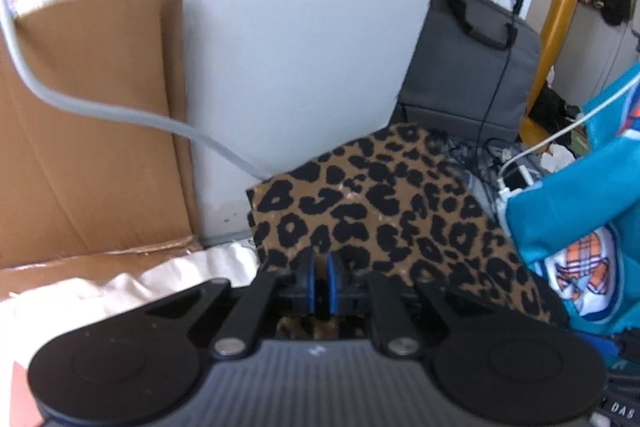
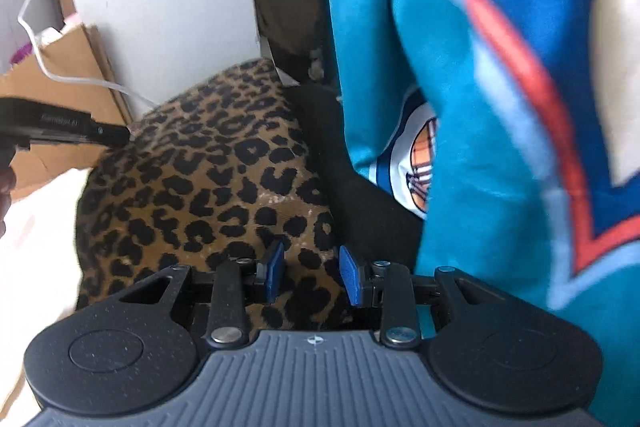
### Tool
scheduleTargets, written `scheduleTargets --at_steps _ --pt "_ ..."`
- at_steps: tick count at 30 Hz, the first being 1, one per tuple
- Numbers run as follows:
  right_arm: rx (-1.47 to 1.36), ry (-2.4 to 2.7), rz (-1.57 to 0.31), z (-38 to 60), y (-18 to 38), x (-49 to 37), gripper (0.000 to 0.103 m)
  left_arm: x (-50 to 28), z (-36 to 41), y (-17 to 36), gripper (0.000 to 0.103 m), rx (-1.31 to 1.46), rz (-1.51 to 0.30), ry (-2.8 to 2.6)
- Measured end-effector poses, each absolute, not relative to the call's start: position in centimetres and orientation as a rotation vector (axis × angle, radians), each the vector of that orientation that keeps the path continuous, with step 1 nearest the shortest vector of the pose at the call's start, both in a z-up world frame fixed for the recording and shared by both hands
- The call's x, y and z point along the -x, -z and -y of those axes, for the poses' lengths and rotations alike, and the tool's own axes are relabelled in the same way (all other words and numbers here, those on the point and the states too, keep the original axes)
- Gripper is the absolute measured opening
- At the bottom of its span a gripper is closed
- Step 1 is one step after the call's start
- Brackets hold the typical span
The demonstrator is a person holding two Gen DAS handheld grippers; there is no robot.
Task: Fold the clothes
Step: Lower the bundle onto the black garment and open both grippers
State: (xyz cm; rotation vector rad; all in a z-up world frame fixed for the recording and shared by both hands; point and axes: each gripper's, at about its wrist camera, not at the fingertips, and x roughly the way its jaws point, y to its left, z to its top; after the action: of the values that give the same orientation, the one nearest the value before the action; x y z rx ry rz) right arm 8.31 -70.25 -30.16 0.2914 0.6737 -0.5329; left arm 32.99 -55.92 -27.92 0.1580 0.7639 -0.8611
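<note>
In the left wrist view, the left gripper (image 1: pixel 320 285) has its blue pads almost together and is clenched on the edge of the leopard-print cloth with black spots on brown (image 1: pixel 384 203); this cloth spreads away from the pads, lifted, with a straight far edge; behind the leopard cloth stands a pale grey wall panel (image 1: pixel 288 27), and left of the cloth leans a brown cardboard sheet (image 1: pixel 88 131); a grey cable (image 1: pixel 100 107) runs across the cardboard down toward the cloth; right of the cloth hangs a teal garment with an orange and white print (image 1: pixel 576 211); below the cloth on the left lies a white sheet (image 1: pixel 132 279).

In the right wrist view, the right gripper (image 2: pixel 312 275) is partly open; the leopard cloth (image 2: pixel 208 179) lies under and between its blue pads, but whether they press it I cannot tell; the teal garment (image 2: pixel 480 147) hangs just right of the cloth; the left gripper's black tip (image 2: pixel 100 133) touches the cloth's left edge.
</note>
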Motion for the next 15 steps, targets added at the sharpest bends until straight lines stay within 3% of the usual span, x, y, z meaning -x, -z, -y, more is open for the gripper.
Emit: scheduleTargets --at_steps 10,15 --pt "-0.236 0.434 -0.66 67.6 30.1 -7.8 0.034 -25.2 53.6 27.7 0.011 -0.216 -0.718 0.998" --pt "-0.221 0.407 -0.707 66.9 31.2 -8.0 0.034 -25.4 53.8 29.8 0.012 -0.222 -0.741 0.986"
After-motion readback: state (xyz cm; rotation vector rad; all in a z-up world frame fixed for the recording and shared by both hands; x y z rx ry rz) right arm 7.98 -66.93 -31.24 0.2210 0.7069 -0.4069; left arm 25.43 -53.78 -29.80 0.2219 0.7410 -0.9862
